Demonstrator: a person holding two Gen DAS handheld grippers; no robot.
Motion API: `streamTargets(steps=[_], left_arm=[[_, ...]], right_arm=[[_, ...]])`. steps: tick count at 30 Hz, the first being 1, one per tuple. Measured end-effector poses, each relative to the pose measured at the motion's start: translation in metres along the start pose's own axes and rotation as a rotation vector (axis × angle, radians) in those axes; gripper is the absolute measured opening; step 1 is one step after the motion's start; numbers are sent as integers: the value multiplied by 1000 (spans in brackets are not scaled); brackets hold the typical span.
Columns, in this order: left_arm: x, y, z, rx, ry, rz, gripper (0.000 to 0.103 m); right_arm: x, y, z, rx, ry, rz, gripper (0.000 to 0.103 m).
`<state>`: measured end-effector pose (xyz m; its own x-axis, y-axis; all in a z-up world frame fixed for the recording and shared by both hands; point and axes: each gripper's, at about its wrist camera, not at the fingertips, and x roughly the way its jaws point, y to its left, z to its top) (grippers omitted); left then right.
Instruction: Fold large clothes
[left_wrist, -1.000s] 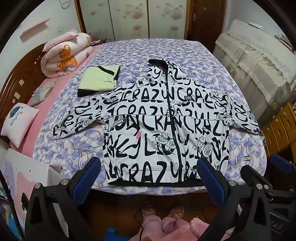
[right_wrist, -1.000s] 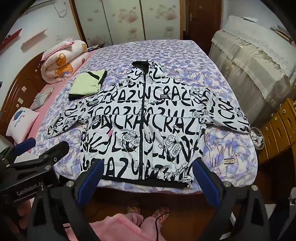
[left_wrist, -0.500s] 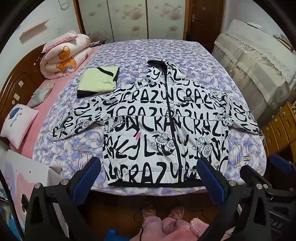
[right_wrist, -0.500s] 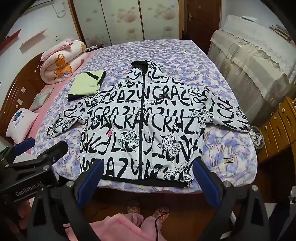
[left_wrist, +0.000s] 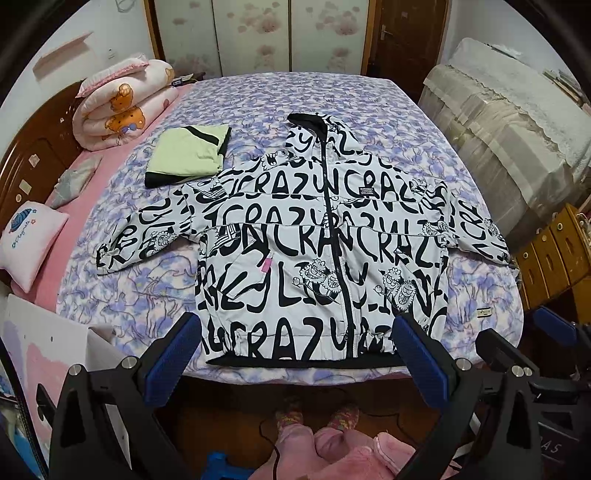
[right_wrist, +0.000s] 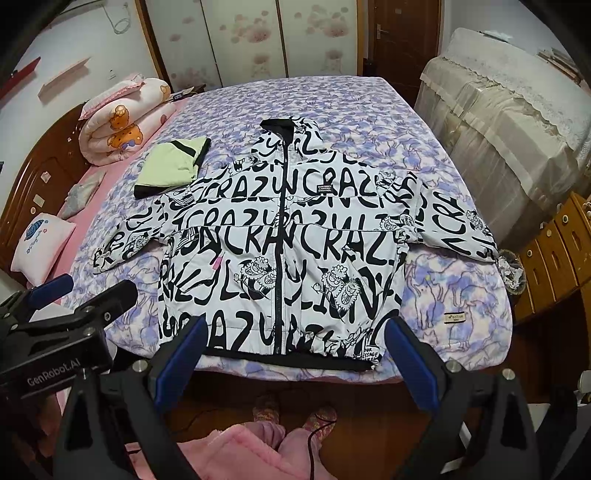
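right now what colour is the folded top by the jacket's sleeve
Pale green with black trim, clearest in the left wrist view.

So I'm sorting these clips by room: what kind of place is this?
A home bedroom, most likely: a bed with a rolled quilt, a wardrobe behind, and a jacket spread out on it.

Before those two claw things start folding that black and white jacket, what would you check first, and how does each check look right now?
1. Jacket lies flat, zipped, front up: ok.
2. Both sleeves spread outward: ok.
3. Left gripper open, holding nothing: ok.
4. Right gripper open, holding nothing: ok.
5. Folded green garment clear of the jacket: not ok, it touches the shoulder.
6. Hem fully on the bed: ok.
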<state>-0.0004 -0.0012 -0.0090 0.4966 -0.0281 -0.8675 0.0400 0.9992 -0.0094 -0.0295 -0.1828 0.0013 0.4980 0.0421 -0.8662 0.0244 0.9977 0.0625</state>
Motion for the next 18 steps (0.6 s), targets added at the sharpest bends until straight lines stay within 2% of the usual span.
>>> streamTargets(steps=[3, 9, 10, 18], left_arm=[[-2, -3, -1, -3, -3, -3, 102], [-3, -7, -3, -35, 14, -21, 102], [-5, 2, -1, -46, 19, -25, 102], [-6, 7, 3, -114, 37, -10, 102]], right_arm=[[6, -3, 1, 5, 0, -18, 97], [8, -11, 1, 18, 7, 3, 97], [9, -13, 1, 21, 8, 6, 97], [11, -17, 9, -3, 5, 25, 97]])
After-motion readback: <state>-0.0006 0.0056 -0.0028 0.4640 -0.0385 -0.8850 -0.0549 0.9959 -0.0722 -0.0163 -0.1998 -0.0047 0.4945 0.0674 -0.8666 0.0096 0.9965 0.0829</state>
